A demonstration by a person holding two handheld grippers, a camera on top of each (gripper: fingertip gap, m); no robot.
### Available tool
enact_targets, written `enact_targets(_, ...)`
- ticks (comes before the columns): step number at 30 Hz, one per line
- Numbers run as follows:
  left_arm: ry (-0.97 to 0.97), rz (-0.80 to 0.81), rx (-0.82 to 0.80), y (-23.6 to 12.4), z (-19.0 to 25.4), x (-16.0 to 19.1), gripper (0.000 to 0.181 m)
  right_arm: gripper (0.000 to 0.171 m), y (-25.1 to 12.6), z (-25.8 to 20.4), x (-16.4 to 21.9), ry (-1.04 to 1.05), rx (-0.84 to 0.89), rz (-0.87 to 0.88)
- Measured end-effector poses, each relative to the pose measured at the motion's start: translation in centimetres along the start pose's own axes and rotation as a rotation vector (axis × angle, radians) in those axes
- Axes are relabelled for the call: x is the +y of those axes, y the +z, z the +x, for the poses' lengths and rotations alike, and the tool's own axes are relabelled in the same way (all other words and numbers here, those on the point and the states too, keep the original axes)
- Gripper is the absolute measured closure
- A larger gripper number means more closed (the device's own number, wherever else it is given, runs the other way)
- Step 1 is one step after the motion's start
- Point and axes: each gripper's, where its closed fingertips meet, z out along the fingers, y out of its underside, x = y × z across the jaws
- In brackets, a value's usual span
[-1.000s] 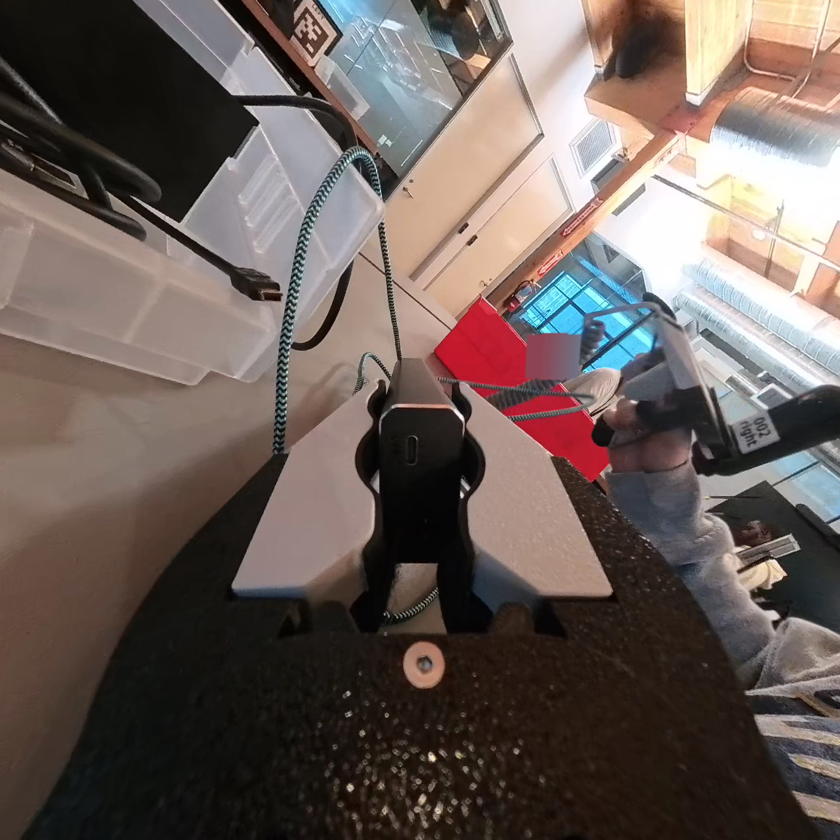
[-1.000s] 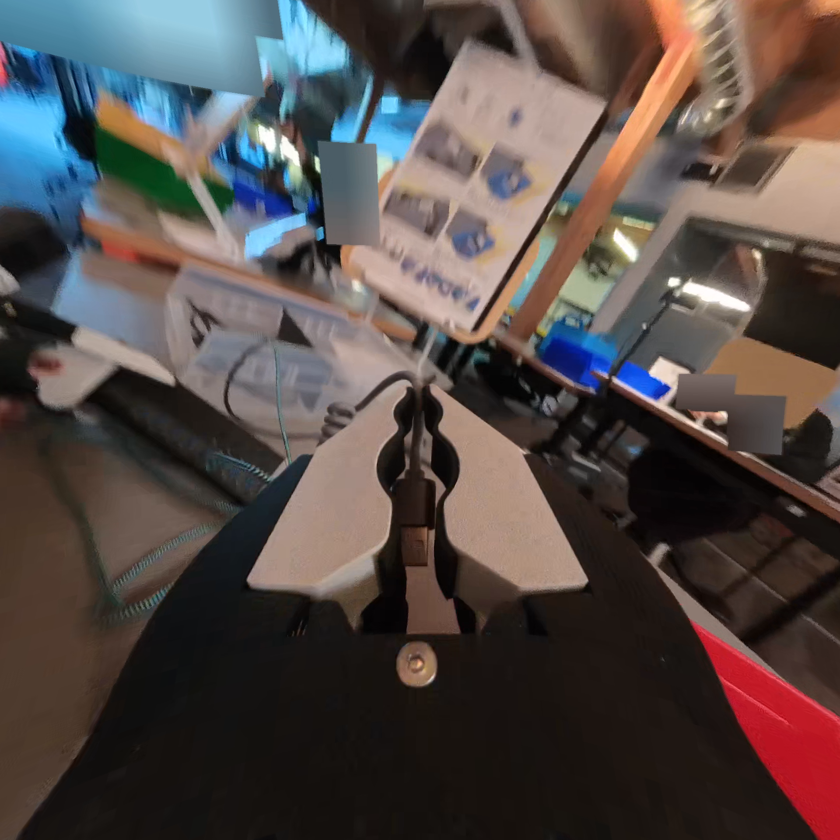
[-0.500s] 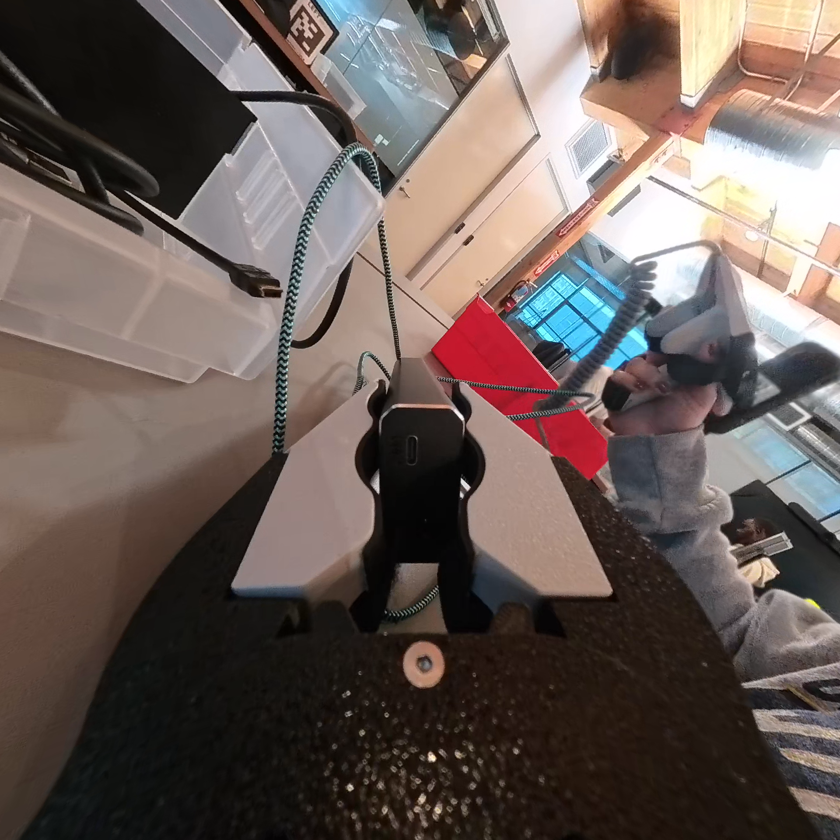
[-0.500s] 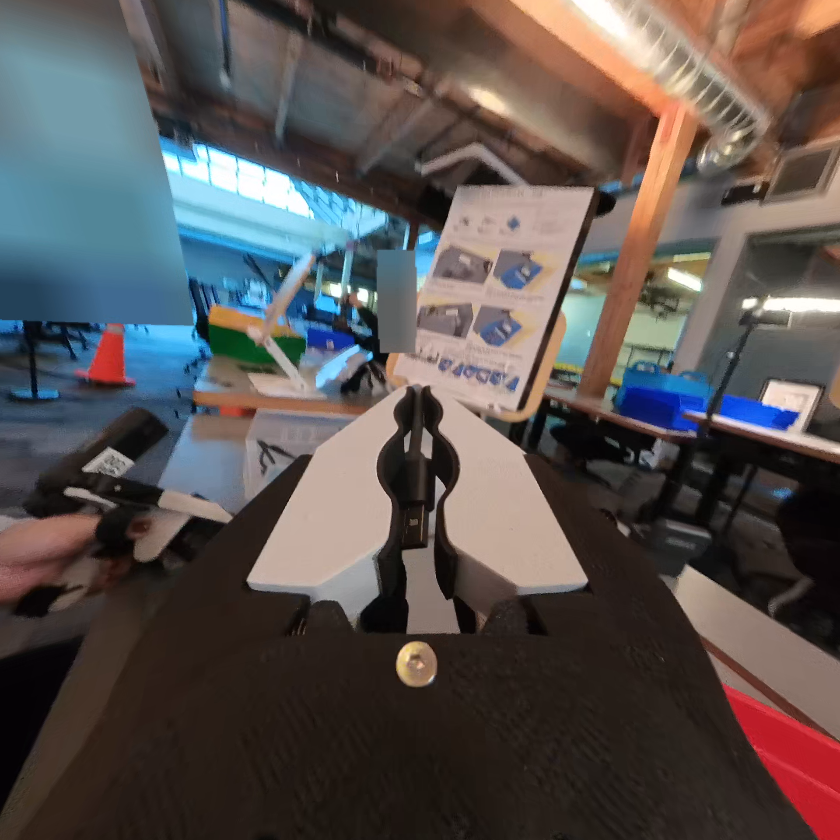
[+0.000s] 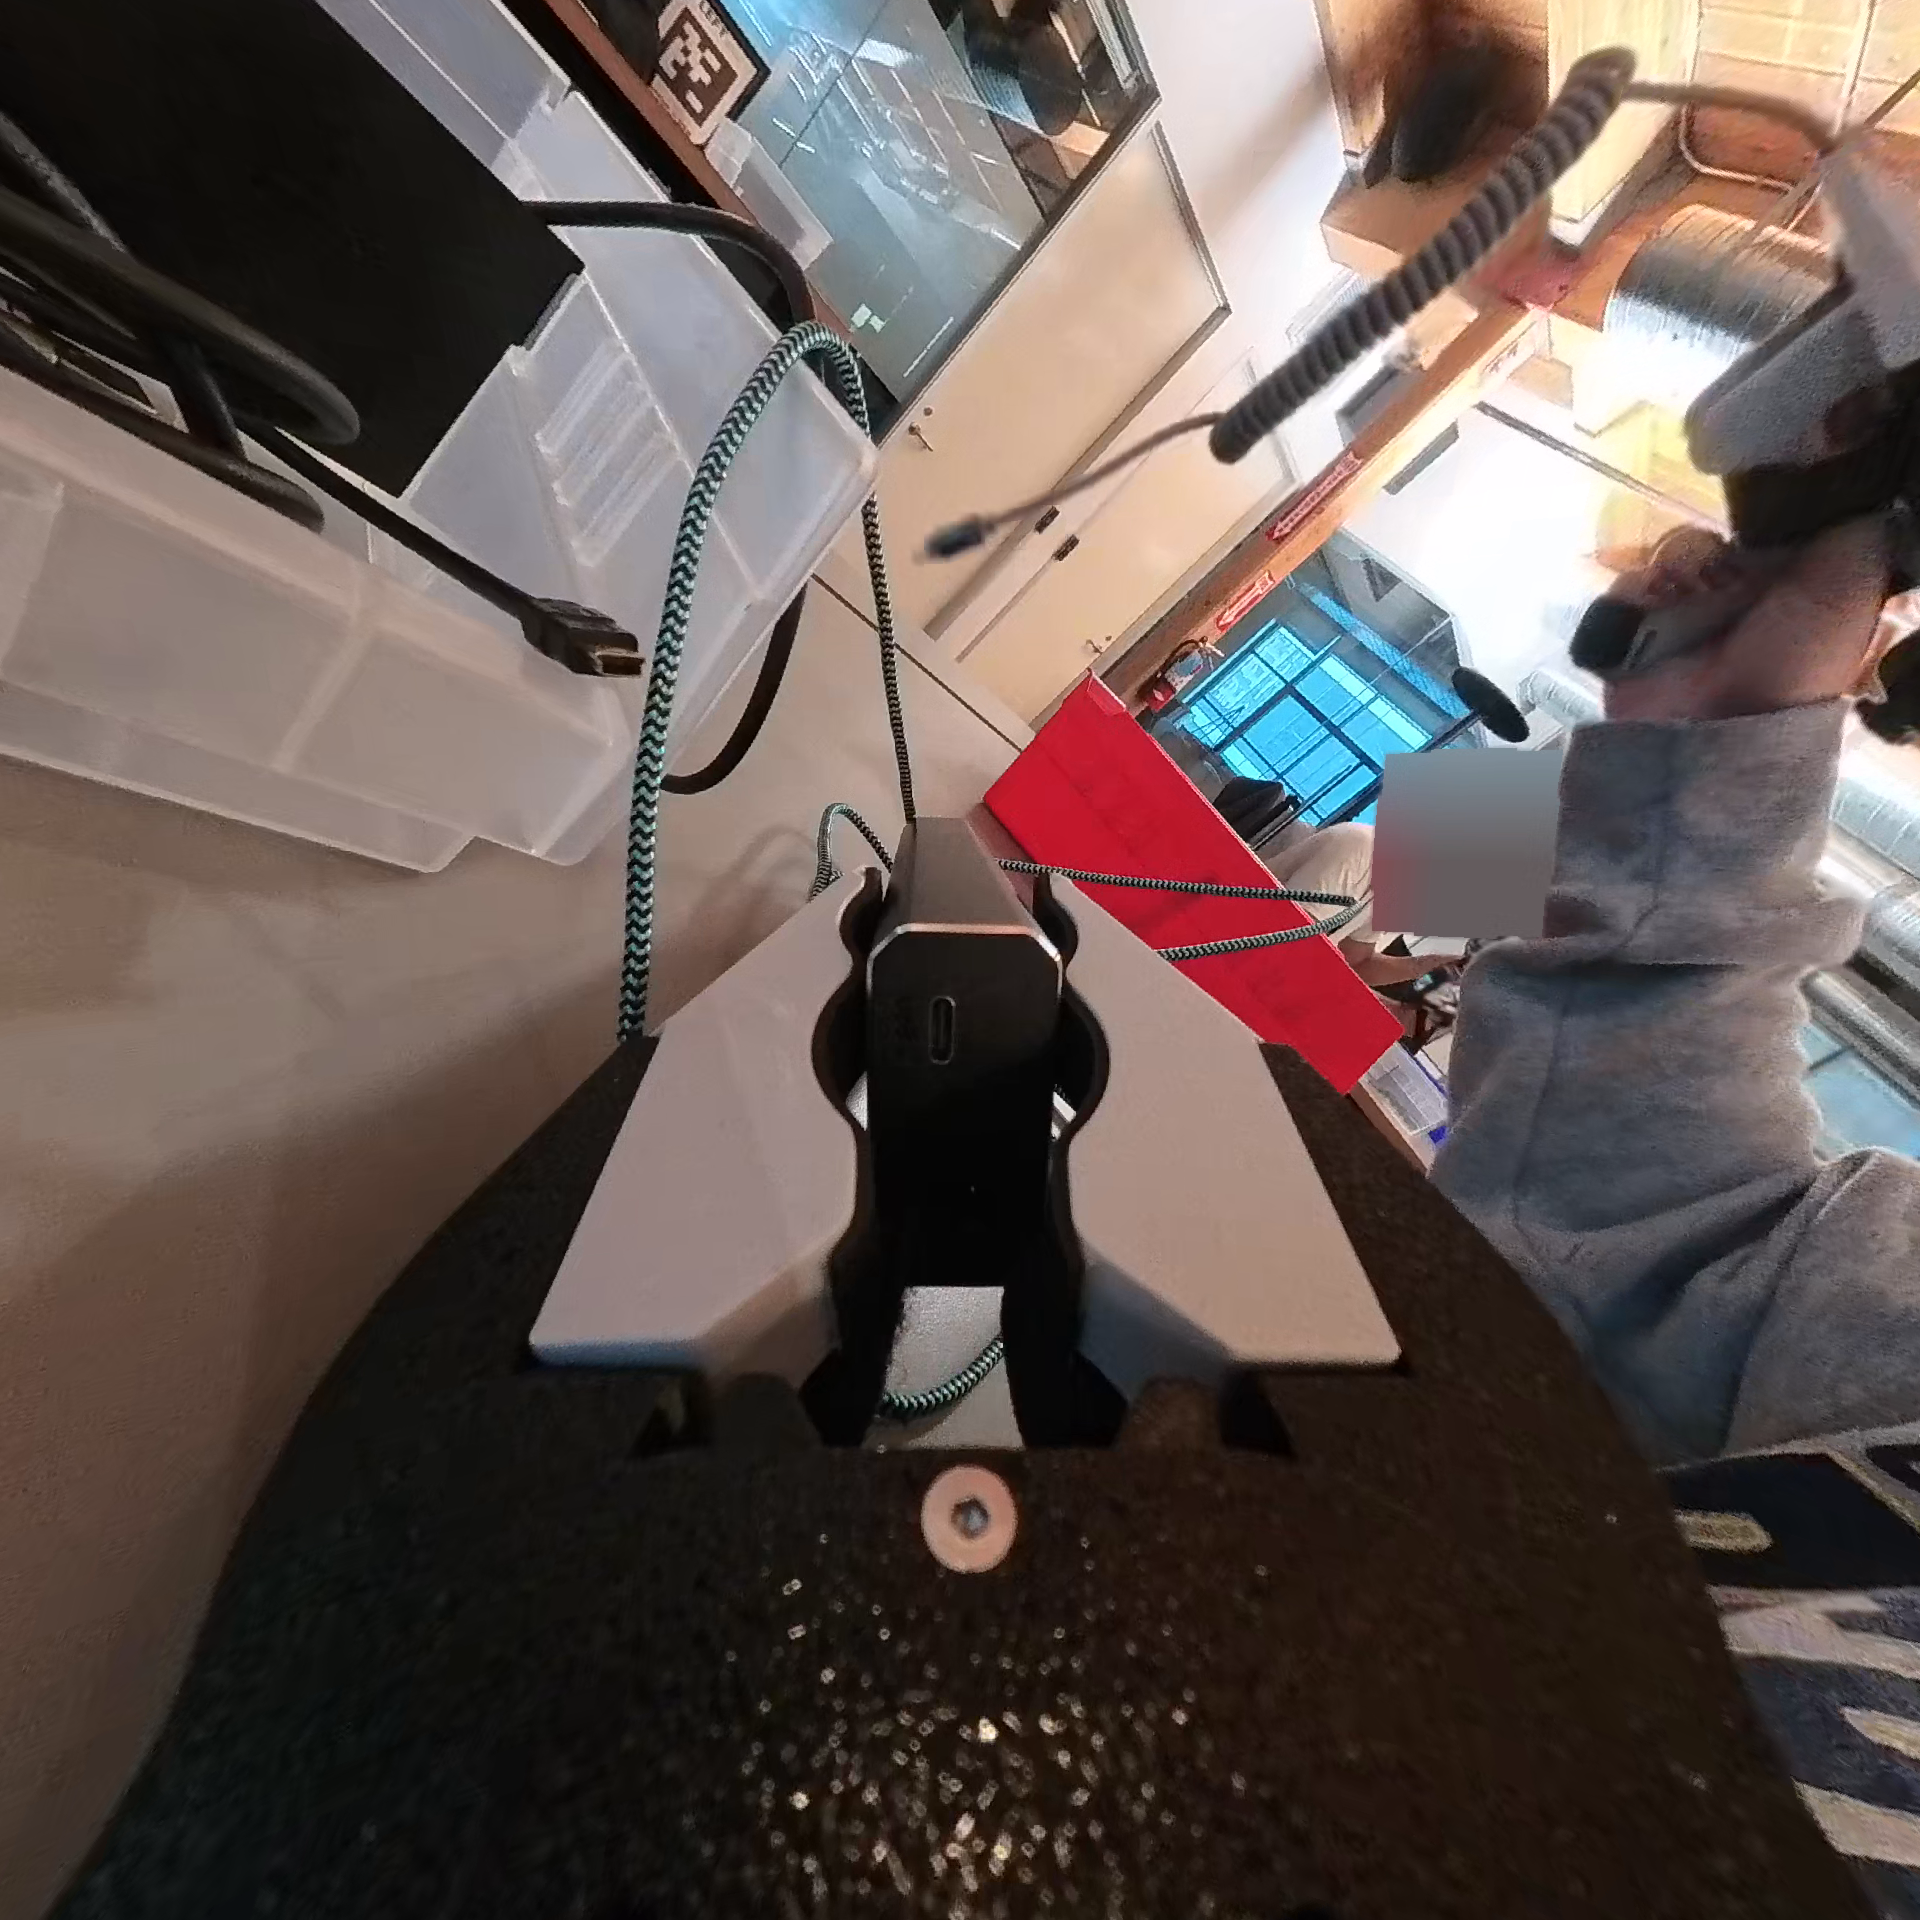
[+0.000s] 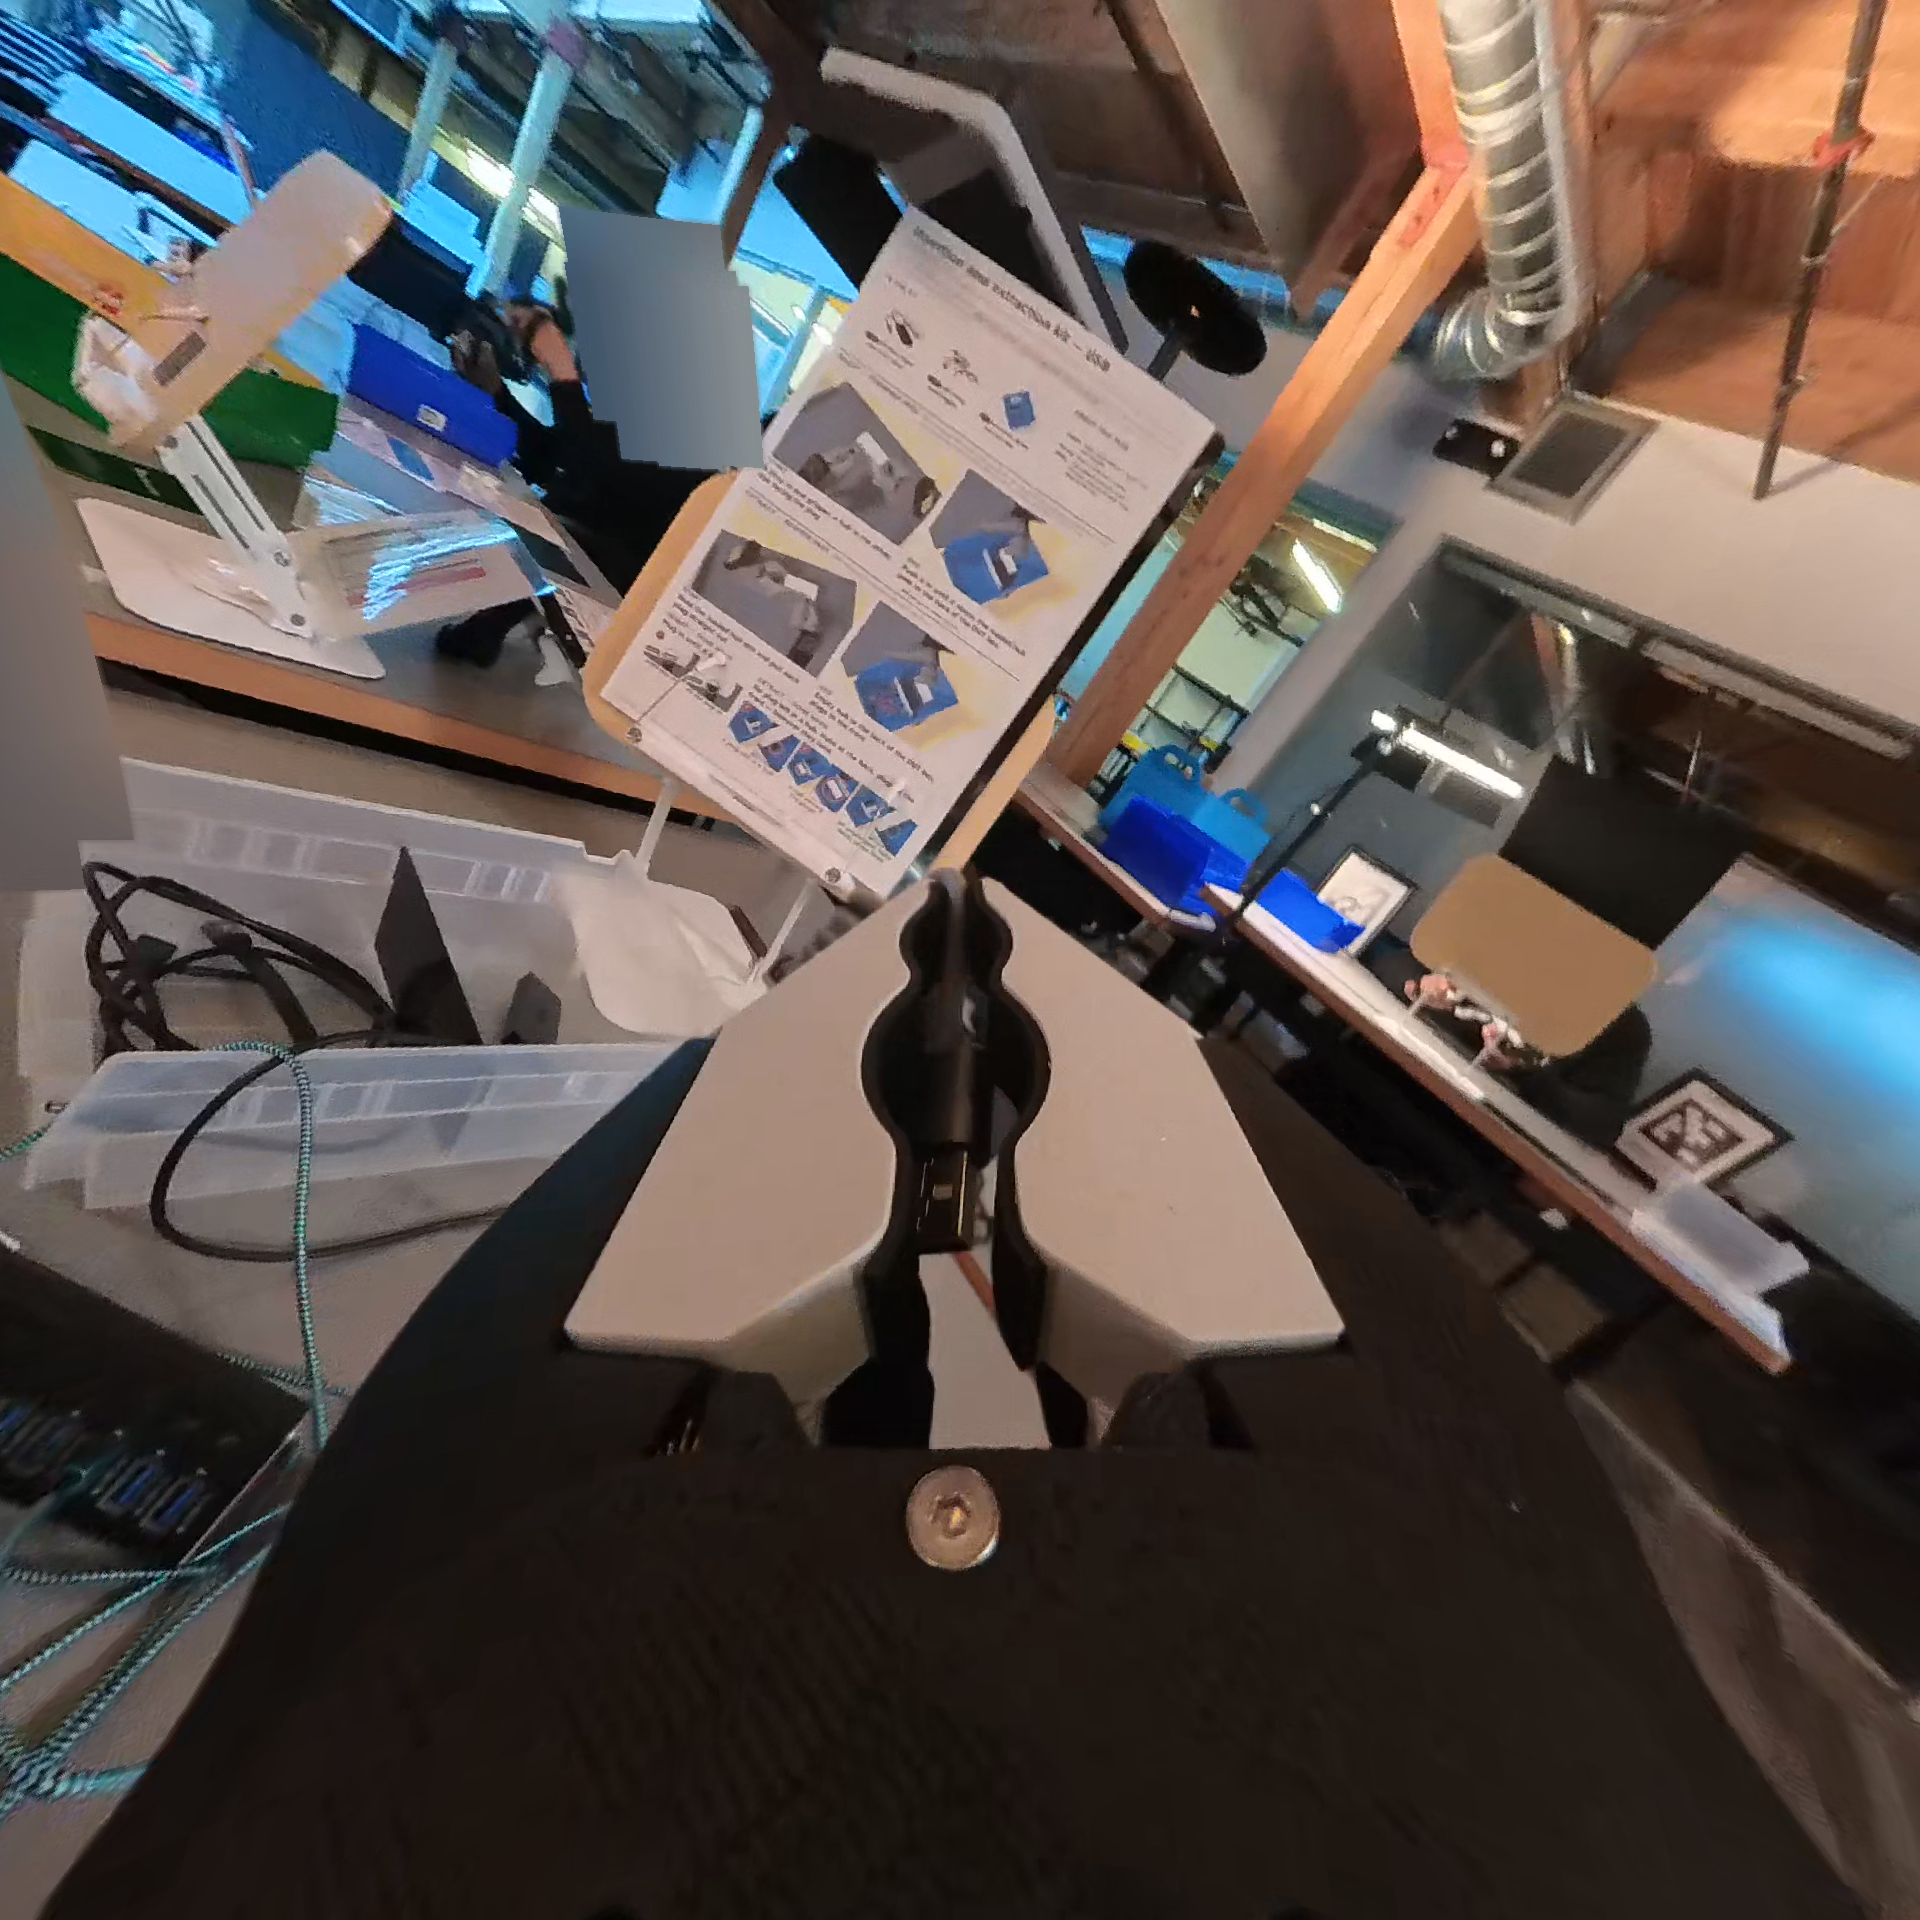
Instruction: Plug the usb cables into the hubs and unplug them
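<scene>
My left gripper (image 5: 951, 888) is shut on a dark grey USB hub (image 5: 961, 1023), whose small oval port faces the camera. A teal braided cable (image 5: 665, 727) runs from the hub over the table. My right gripper (image 6: 951, 888) is shut on a black USB cable (image 6: 951, 1049). Its flat metal plug (image 6: 948, 1195) points back toward the camera. In the left wrist view the right gripper (image 5: 1818, 343) is held high at the upper right. The cable's coiled part (image 5: 1434, 239) hangs from it, ending in a free plug (image 5: 951, 540).
A clear plastic bin (image 5: 312, 665) with black cables lies at the left, and also shows in the right wrist view (image 6: 343, 1091). A red bin (image 5: 1174, 883) stands behind the hub. Another black hub with blue ports (image 6: 114, 1455) lies at lower left. An instruction sheet on a stand (image 6: 894, 540) stands ahead. The left gripper's tips are roughly 35 centimeters from the right gripper's.
The right gripper has risen up and to the right in the left wrist view, lifting the coiled cable off the table. Its own view has swung and tilted. The left gripper has held still.
</scene>
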Motion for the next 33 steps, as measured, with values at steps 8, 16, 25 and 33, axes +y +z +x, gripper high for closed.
enact_targets(8, 0.002, 0.0, 0.003, 0.0, 0.0, 0.0, 0.154, 0.169, -4.5, -6.5, 12.5, 0.108, 0.011, -0.352)
enact_targets(16, -0.001, 0.0, 0.003, 0.0, 0.0, 0.0, 0.154, 0.169, -12.5, -12.5, 20.6, 0.233, -0.102, -0.788)
enact_targets(25, -0.006, -0.001, 0.005, 0.0, 0.0, 0.0, 0.154, 0.169, -15.2, -15.0, 23.6, 0.405, -0.221, -0.965)
enact_targets(33, -0.009, 0.0, 0.006, 0.0, 0.0, 0.0, 0.154, 0.155, -15.7, -19.0, 24.2, 0.684, -0.353, -1.005)
